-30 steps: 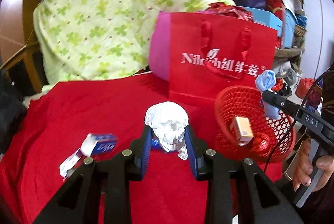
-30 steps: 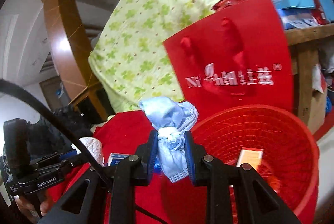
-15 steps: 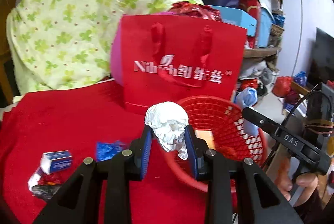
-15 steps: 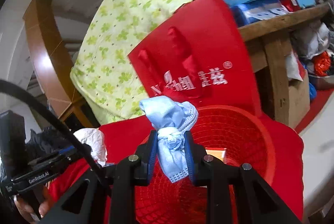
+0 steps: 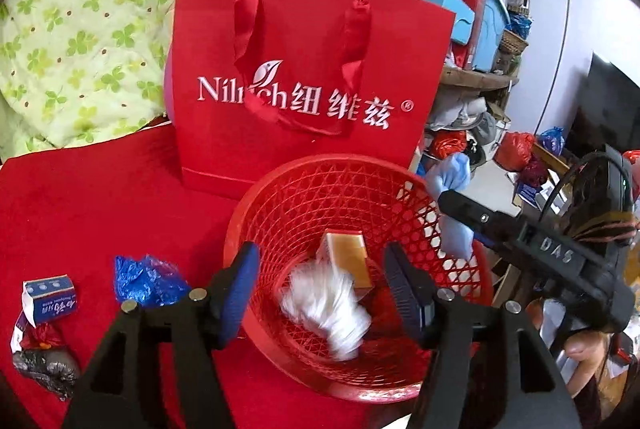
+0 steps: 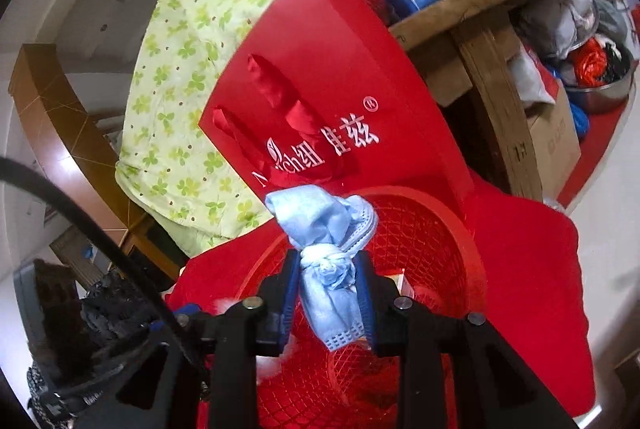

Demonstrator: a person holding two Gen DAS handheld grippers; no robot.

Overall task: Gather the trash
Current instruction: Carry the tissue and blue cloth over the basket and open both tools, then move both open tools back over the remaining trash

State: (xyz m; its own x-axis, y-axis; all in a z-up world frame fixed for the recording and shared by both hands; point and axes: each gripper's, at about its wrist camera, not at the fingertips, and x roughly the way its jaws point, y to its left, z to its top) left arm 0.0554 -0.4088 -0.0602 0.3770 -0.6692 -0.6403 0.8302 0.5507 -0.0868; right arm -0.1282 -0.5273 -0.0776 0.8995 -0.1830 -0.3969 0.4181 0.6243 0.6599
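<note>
The left claw (image 5: pixel 320 285) is spreading its jaws above the red basket (image 5: pixel 280 197), and nothing is between them now: the white tissue wad (image 5: pixel 324 305) is blurred below them, inside the basket and next to the small orange box (image 5: pixel 348 257) that lies on the basket floor. The right claw (image 6: pixel 329 293) is at the far side of the basket, over its rim. Its jaws are also starting to spread, but the knotted blue mask (image 6: pixel 324 229) is between the pads and seems not to have dropped yet.

What can go wrong, in my judgement: the mask hangs near the rim, not over the middle of the basket. If it falls from there, it may catch on the rim or slide down outside it, on the side away from the red gift bag (image 5: pixel 304 85). The soft cloth may also stick to one pad and come away with the claw. The basket is light and stands near the edge of the red-covered counter (image 5: pixel 80 197), so a push from either claw could tip it.

More trash lies on the counter to the left of the basket: a blue wrapper (image 5: pixel 144 277), a small white-and-blue carton (image 5: pixel 50 297) and a dark crumpled bag (image 5: pixel 44 369).

Hard to make out: the tissue is smeared by motion, so I cannot tell if it already rests on the basket floor. In the right wrist view the claw hides most of the basket's inside. The bottom part of the mask is covered by the basket mesh in the left wrist view.
</note>
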